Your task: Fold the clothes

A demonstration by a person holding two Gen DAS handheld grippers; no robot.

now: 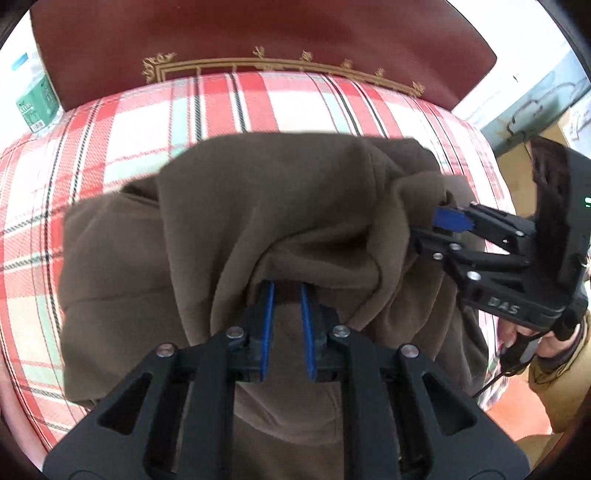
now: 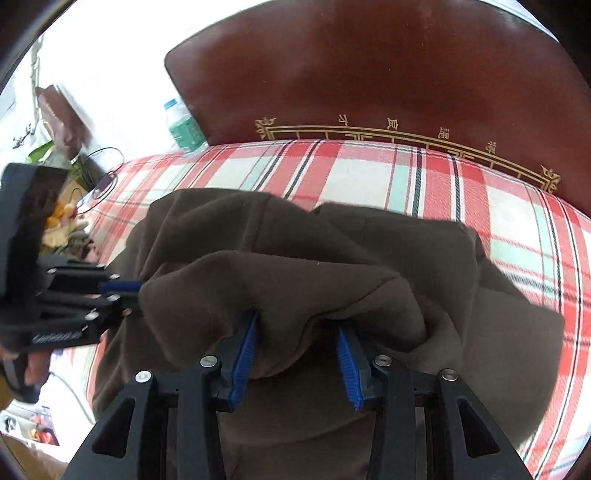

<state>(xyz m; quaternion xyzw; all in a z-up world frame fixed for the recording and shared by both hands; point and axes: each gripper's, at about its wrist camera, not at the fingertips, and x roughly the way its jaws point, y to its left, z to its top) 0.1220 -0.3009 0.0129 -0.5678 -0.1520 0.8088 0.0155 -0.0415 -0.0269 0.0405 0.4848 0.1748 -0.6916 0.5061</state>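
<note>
A soft dark brown fleece garment (image 1: 229, 229) is lying bunched on a bed with a red, white and pale green checked sheet (image 1: 122, 122), in front of a dark red padded headboard with gold trim (image 1: 258, 33). Both grippers are biting the near edge of the cloth and lifting it up. The left gripper (image 1: 287, 291) is squeezing a fold, with its blue fingers (image 1: 266, 332) close together. The right gripper (image 2: 295, 332) is sitting just to the right of it, with its blue fingers (image 2: 243, 362) wider apart and a thick lump of cloth between them. The rest of the garment is stretching away from the fingers toward the far headboard, so the held edge looks ready to go far, over the flat part. A plastic water bottle with a green label (image 2: 183, 127) is standing at the far left.
</note>
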